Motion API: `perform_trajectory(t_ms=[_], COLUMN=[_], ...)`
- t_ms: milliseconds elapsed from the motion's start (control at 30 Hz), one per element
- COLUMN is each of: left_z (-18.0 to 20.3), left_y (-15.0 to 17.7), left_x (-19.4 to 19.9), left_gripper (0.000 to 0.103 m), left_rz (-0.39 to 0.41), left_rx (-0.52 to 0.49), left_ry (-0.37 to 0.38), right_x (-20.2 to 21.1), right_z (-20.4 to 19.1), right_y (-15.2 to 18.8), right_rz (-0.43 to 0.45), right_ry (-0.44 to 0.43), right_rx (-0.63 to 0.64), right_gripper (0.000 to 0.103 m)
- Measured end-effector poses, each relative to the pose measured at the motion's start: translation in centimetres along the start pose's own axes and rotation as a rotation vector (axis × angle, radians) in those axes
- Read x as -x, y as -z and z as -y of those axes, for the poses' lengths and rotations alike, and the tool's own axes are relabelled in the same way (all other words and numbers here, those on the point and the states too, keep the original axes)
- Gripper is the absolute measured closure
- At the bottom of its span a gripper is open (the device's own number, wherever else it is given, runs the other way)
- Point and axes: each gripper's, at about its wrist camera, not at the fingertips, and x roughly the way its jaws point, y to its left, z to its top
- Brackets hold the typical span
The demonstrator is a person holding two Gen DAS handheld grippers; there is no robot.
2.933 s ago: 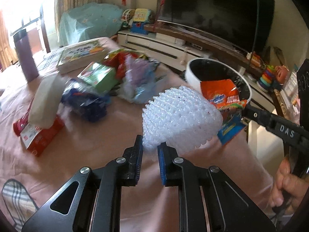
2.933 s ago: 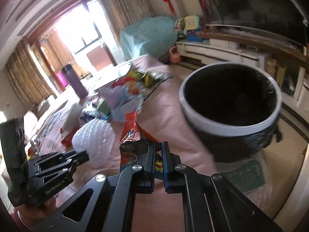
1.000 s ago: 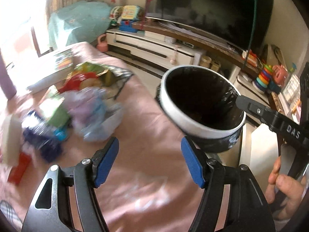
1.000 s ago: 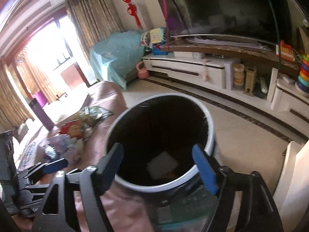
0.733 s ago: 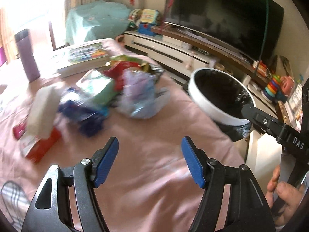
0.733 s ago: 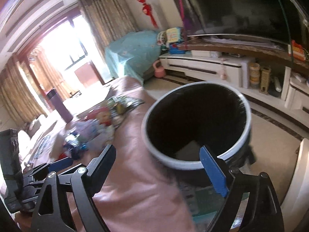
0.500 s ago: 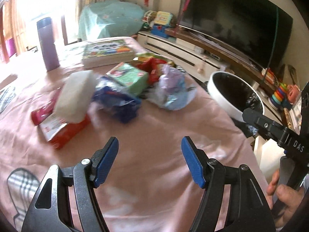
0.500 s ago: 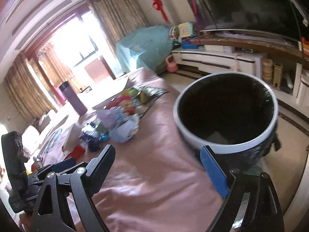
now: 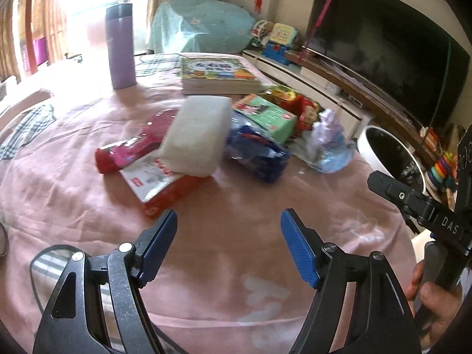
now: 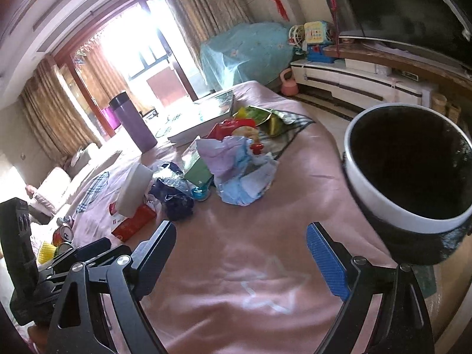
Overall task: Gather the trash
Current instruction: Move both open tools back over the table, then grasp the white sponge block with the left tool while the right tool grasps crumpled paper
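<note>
While both grippers' fingers gape empty, left gripper opening, only right gripper view shows cans.

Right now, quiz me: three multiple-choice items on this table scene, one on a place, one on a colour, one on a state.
1. Where does the trash bin stand?
A. on the books
B. past the table's edge, on the television's side
C. amid the wrappers

2. What colour is the tall bottle?
A. purple
B. yellow
C. orange

3. What is between the fingers of the right gripper?
A. a red packet
B. a white foam block
C. nothing

Answers:
1 B: its white rim sits beyond the pink tablecloth, toward the television.
2 A: its body is lilac under a dark cap.
3 C: its blue pads stand wide apart with only cloth showing between them; the red packet and the white foam block lie on the table.
</note>
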Motion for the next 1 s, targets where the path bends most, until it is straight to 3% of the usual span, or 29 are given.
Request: perform_trajectory(t_ms=[233,633,667,700,733,767,867,1000], left_z=[-2.0,-2.9,-2.8,-2.7,-2.7,-2.7,-2.4,-1.4], left_y=[-2.4,-5.0,-5.0,-4.8,-4.8,-4.7,-4.3,-3.7], left_x=[-1.1,-4.9,-5.0,-5.1,-5.2,-5.2,-4.2,-3.0], left_gripper=[0.020,0.020,0.027,0.036,0.051,0.051,0.052,0.052], left_rz=[0.018,0.000,0.000,0.003,-0.001,-0.002,0.029,0.041], left_rx=[0.029,-0.006,-0.011,-0.014,-0.015,-0.010,-0.009,-0.019], left_ry=[-0.041,-0.085,-0.086,-0.085,-0.080,-0.078,-0.073,-0.038], right_x=[-1.9,-5.7,-5.9,-6.1,-6.2,-6.1,-5.2,-3.7], right_z=[0.1,0.8,0.9,0.9,1.0,1.1,0.8,0.5], right_y=[-1.2,-3.2,-3.2,-3.1,-3.0,-3.0,-2.7,-2.4], right_rz=[-0.011,-0.063,-0.066,-0.071,-0.079,-0.081,-0.059,-0.035], right_ry=[0.004,-0.011,-0.010,-0.004,0.000,-0.001,0.003,-0.012], right_rx=[-0.008,-0.039,-0.039,-0.038,-0.037,-0.038,-0.011,0.005], right_gripper=[0.012,0.013,0.021,0.041,0.053,0.059,0.067,0.069])
